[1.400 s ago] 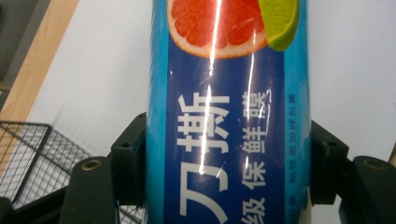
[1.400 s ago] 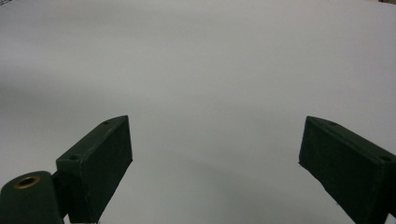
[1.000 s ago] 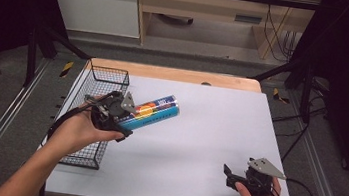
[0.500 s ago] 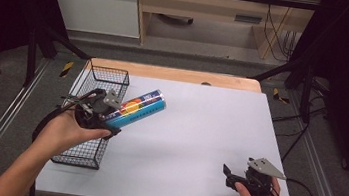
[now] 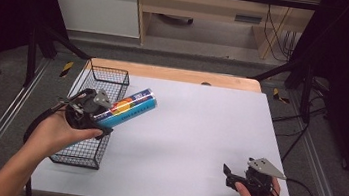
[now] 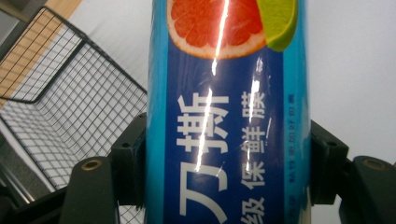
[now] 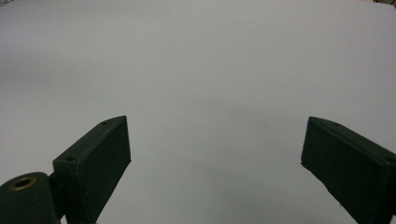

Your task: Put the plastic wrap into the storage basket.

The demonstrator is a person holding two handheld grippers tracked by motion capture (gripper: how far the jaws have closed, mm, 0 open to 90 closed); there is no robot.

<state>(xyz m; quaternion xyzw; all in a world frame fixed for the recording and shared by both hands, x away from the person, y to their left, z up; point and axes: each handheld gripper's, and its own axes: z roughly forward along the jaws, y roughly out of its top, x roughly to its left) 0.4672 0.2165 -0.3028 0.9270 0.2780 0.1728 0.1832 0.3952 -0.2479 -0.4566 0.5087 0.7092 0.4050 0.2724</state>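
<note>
Cling-film tube (image 5: 128, 108), blue with citrus print, sits clamped between the left gripper's (image 5: 102, 119) jaws above the wire basket (image 5: 90, 118). Right gripper (image 5: 231, 176) rests on the white table (image 5: 198, 131), jaws spread wide with nothing between them.

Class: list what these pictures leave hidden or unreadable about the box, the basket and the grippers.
- Box, left gripper view: both ends cut off by the frame edges.
- Box label, high view: print too small to read.
- Basket floor, high view: partly hidden by the left gripper and hand.
- Right gripper, high view: jaw gap too small to judge.
</note>
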